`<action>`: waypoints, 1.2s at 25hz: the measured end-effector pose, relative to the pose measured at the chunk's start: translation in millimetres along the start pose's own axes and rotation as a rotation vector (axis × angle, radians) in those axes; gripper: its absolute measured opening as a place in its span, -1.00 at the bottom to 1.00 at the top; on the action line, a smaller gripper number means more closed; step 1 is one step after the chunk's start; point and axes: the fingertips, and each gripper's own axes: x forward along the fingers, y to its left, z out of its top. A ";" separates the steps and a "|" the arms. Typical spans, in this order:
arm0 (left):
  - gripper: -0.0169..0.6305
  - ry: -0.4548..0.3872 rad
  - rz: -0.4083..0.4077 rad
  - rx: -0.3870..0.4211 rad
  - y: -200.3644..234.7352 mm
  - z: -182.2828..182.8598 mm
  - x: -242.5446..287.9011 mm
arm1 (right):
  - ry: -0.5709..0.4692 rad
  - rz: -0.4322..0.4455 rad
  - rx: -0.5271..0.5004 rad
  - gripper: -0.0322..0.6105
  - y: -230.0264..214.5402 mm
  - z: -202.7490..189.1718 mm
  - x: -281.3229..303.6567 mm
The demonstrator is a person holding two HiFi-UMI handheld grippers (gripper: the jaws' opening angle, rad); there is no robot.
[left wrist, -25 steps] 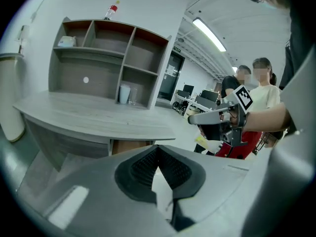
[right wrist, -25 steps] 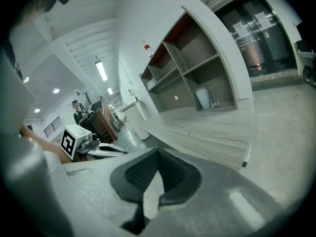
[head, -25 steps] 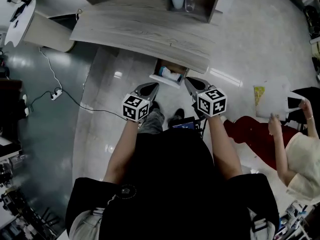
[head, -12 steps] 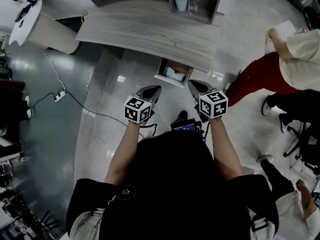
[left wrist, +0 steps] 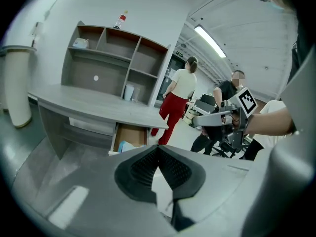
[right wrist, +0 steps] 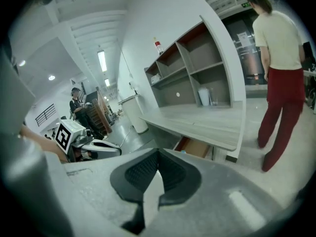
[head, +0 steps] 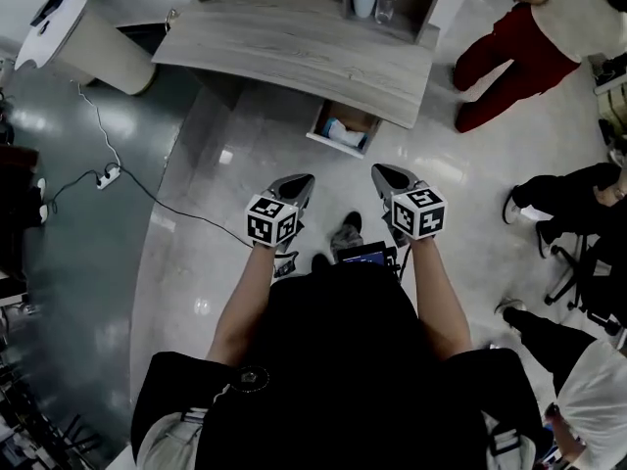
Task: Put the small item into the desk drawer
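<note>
head view: left gripper [head: 300, 184] and right gripper [head: 384, 174] are side by side, jaws together, nothing clamped, over glossy pale floor [head: 235, 164], well apart from the desk [head: 294, 42]. Grey wood-grain top; the drawer [head: 328, 143] under it is pulled out with the small item [head: 345, 133], pale blue and white, lying inside. Open floor lies between tongs and drawer. A person in red trousers [head: 500, 47] is just right of the desk, a black cable [head: 147, 196] crosses the floor at left. left gripper view: ribbed black pads [left wrist: 140, 169] meet at the tip, nothing between; drawer is ahead, brown inside, item at its front. right gripper view: pads closed the same, empty; drawer shows beneath the desk edge, open-cubby shelf unit [right wrist: 197, 68] on top
</note>
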 end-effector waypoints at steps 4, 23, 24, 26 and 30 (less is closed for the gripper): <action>-0.95 -0.005 -0.001 -0.032 -8.5 -21.0 -20.8 | 0.012 -0.010 -0.006 -0.89 19.5 -18.2 -14.4; -0.97 -0.006 -0.106 -0.127 -61.3 -76.7 -63.5 | 0.027 -0.105 -0.032 -0.90 75.6 -74.2 -79.0; -0.97 -0.004 -0.110 -0.131 -63.7 -78.0 -63.4 | 0.031 -0.108 -0.033 -0.90 76.3 -76.8 -81.6; -0.97 -0.002 -0.120 -0.135 -68.5 -78.3 -62.2 | 0.037 -0.112 -0.035 -0.90 76.1 -80.0 -85.4; -0.97 0.004 -0.126 -0.122 -76.4 -74.5 -56.2 | 0.043 -0.102 -0.054 -0.91 72.2 -78.3 -85.8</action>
